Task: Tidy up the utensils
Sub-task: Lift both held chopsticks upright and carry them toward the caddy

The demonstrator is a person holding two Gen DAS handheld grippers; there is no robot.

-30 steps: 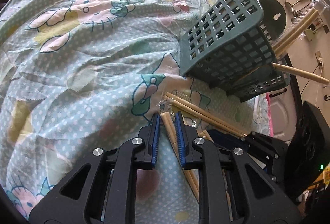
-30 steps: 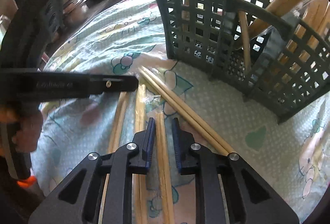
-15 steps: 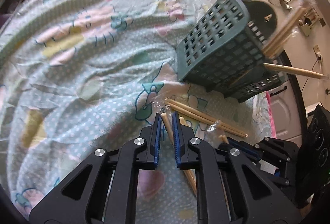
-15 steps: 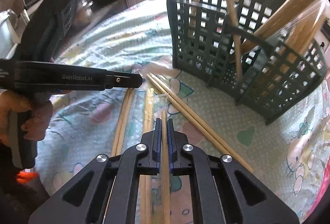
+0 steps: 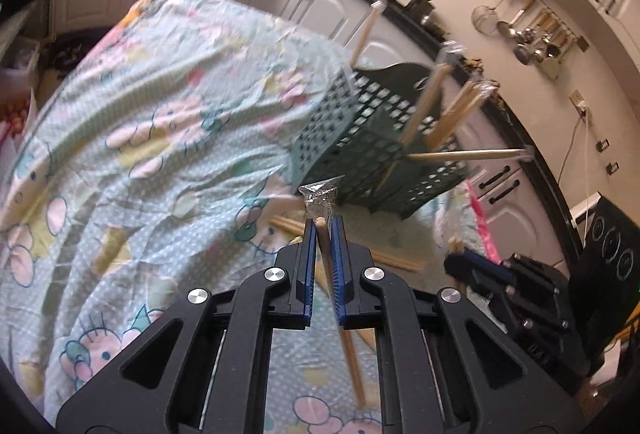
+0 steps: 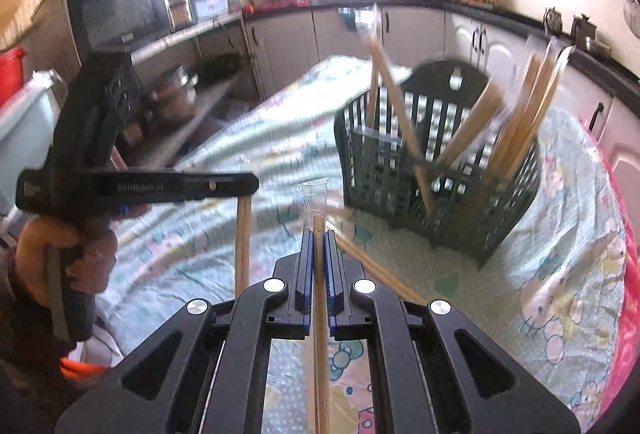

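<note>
You hold a wrapped pair of wooden chopsticks (image 5: pixel 326 246) clamped in the left gripper (image 5: pixel 323 230) and another clear-sleeved wooden pair (image 6: pixel 319 246) pinched in the right gripper (image 6: pixel 318 240), both off the cartoon-print cloth (image 5: pixel 152 138). Ahead to the right, the dark green lattice plastic basket (image 6: pixel 404 170) already stands stocked with pairs, probably your destination. Lettering on the left gripper's arm is too blurred to read.

A dark green basket (image 6: pixel 440 190), pale wooden chopsticks (image 6: pixel 404 122), and a mint polka-dot cartoon-cat cloth (image 5: pixel 160 138)
</note>
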